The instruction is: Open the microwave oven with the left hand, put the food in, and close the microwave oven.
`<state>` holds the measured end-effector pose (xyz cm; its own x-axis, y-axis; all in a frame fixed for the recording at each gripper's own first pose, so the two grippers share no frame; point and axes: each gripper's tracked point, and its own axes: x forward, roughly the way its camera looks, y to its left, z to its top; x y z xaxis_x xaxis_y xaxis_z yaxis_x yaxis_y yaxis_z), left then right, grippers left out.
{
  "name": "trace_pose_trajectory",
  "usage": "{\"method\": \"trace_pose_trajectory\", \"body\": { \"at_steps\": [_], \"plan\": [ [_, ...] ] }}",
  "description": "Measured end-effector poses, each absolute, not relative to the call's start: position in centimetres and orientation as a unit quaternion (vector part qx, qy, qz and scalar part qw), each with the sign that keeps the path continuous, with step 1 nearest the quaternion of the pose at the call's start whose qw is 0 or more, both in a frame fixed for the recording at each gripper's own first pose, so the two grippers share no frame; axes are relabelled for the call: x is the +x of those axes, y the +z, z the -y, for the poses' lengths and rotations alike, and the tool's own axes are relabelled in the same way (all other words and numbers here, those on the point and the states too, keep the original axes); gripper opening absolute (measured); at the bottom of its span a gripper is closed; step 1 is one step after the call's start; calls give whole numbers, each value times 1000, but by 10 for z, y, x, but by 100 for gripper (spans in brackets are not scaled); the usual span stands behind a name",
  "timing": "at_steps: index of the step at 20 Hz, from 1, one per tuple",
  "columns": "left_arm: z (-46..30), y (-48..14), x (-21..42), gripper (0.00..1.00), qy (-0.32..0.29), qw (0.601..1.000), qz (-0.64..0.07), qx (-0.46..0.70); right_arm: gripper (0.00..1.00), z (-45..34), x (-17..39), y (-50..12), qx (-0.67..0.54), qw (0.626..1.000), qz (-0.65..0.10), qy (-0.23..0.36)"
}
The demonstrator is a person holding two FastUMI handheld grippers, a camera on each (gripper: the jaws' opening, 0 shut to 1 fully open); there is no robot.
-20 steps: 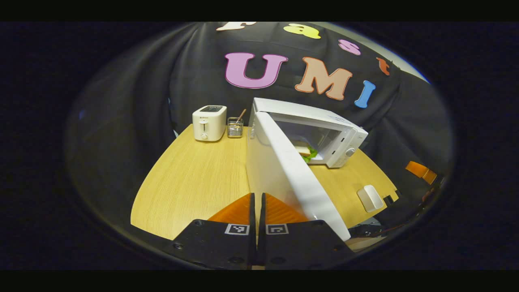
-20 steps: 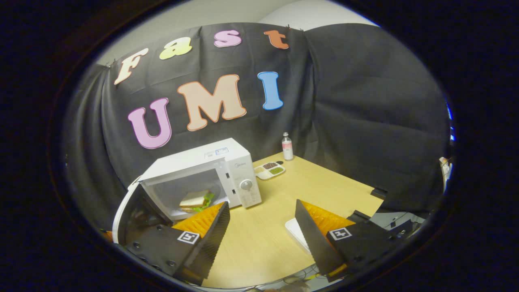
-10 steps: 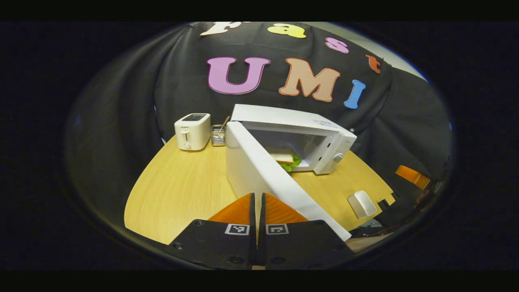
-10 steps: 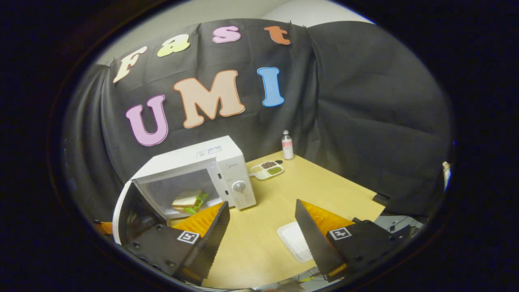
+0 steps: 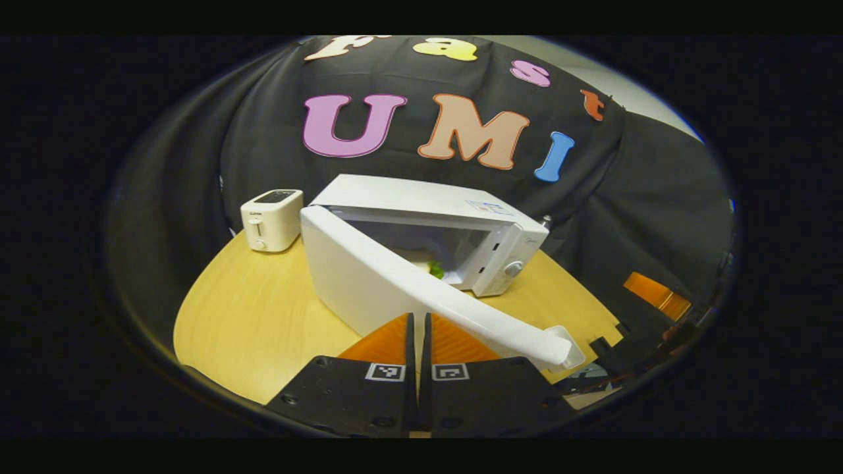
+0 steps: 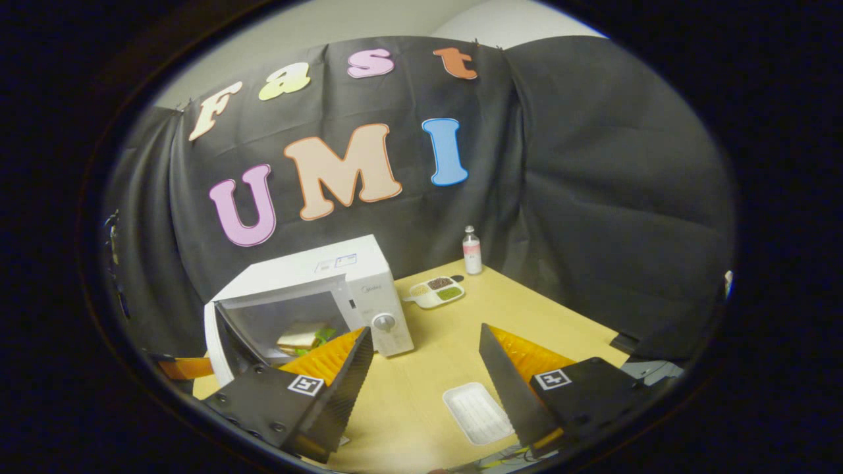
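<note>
Jaws of the left gripper [image 5: 417, 329] are clenched together with nothing between them, right up against the outer face of the door [image 5: 395, 289], though actual contact cannot be made out. That door stands partly ajar, hinged at the left side of the microwave [image 5: 435, 204] and swung out at a slant toward the left gripper view's camera. Through the gap a bit of green from the sandwich [image 5: 435, 268] shows inside the cavity. A toaster [image 5: 271, 219] stands on the tabletop [image 5: 244, 329] just left of the microwave.

Jaws of the right gripper [image 6: 425, 368] are released, spread wide and holding nothing, above the tabletop in front of the microwave. In the right gripper view the sandwich lies on the cavity floor, seen past the half-open door, and the dial [image 6: 384, 322] sits on the panel to the right of the opening. A white tray [image 6: 475, 413] lies flat on the tabletop between the right gripper's fingers. Farther back, a divided dish [image 6: 435, 291] with small portions sits near a bottle [image 6: 471, 250] by the cloth wall.
</note>
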<state>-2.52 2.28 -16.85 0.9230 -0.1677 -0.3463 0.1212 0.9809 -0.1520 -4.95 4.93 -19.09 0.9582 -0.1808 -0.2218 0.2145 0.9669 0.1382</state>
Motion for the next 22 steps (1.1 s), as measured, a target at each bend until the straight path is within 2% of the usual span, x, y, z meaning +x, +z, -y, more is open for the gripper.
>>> {"method": "trace_pose_trajectory", "body": {
  "at_steps": [5, 7, 8, 10, 11, 15, 16, 17, 19, 20, 22],
  "plan": [
    [5, -162, 7, 1, -87, 982, -160, -58, 91, -35, -41, -179, 74, 989, -82, -95],
    [15, -159, 20, 5, -92, 982, -154, -54, 91, -33, -39, -178, 72, 990, -79, -90],
    [19, -159, 25, 1, -92, 983, -151, -51, 91, -31, -37, -178, 71, 990, -78, -88],
    [28, -155, 39, 1, -94, 984, -143, -50, 91, -28, -36, -177, 68, 991, -78, -85],
    [33, -153, 46, 5, -95, 984, -141, -50, 91, -26, -35, -176, 67, 991, -77, -84],
    [50, -153, 70, 5, -98, 985, -136, -49, 91, -21, -32, -178, 64, 992, -79, -79],
    [56, -154, 76, 1, -100, 985, -136, -48, 91, -21, -31, -178, 65, 992, -80, -77],
    [60, -154, 81, 5, -101, 985, -136, -46, 91, -20, -31, -179, 66, 992, -82, -76],
    [68, -155, 91, 5, -100, 985, -134, -43, 91, -17, -28, -183, 70, 991, -86, -74],
    [70, -156, 96, 0, -98, 985, -134, -45, 91, -15, -28, -184, 72, 991, -89, -75],
    [75, -155, 106, 0, -94, 985, -134, -52, 91, -9, -28, -185, 78, 990, -91, -79]
  ]
}}
